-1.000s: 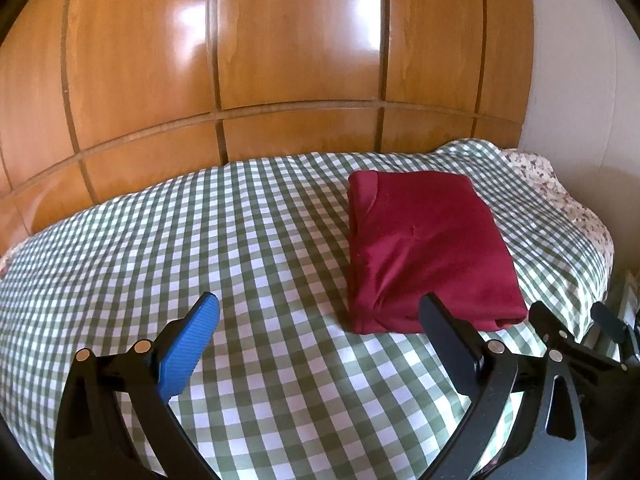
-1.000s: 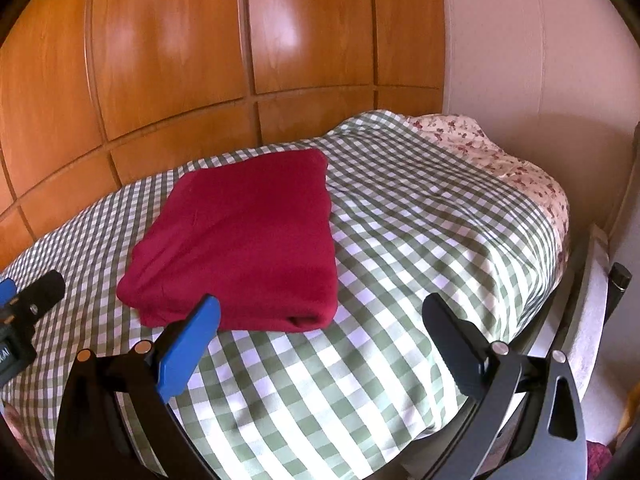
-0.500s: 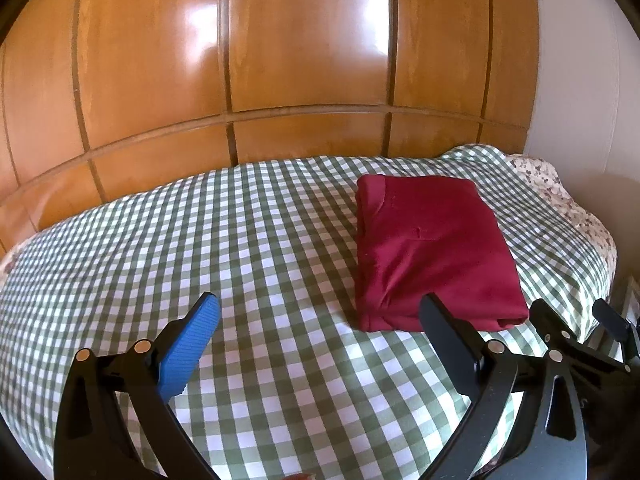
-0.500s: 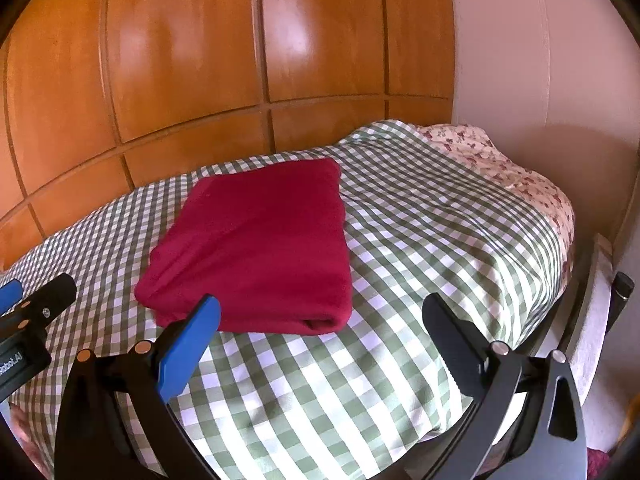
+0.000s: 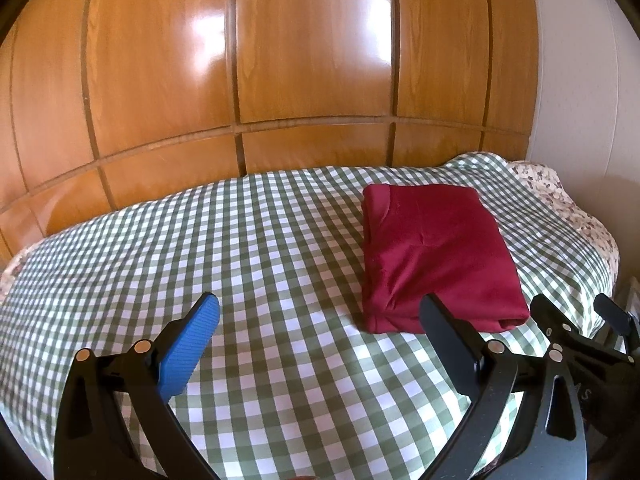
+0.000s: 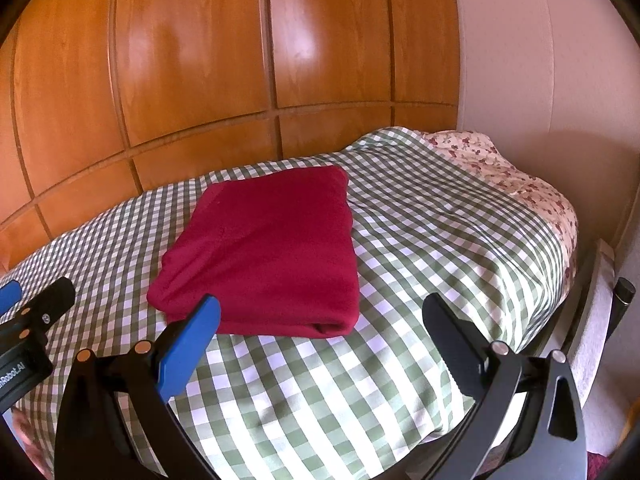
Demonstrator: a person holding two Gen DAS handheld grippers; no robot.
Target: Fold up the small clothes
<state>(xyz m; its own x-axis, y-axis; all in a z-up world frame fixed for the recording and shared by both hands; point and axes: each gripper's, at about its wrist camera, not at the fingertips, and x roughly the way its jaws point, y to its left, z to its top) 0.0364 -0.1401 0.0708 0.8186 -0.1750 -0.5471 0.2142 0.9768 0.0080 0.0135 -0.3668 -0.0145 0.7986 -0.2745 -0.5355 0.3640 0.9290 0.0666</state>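
**Folded red garment is lying on the bed, both grippers are standing off**

The red garment (image 6: 264, 252) is lying as a flat, neat rectangle on the green checked bedcover (image 5: 248, 248), toward the right half of the bed and near the wooden panel wall (image 5: 240, 60). Its layers are stacked evenly, with one thick folded edge facing the cameras, so I am judging that the folding of this piece is finished or nearly finished.

The left gripper (image 5: 320, 322) is hovering over the bare checked cloth, its jaws wide apart and holding nothing. The right gripper (image 6: 320, 322) is also spread wide and empty, and is hanging just in front of the near edge of the garment without touching it. Probably both are being kept apart and raised so that the fold is not disturbed.

Compared with the picture one second ago, both cameras are showing the garment a little farther away and more of the wall above it, so the grippers are drawing back and lifting slightly. The garment itself is keeping the same shape and place.
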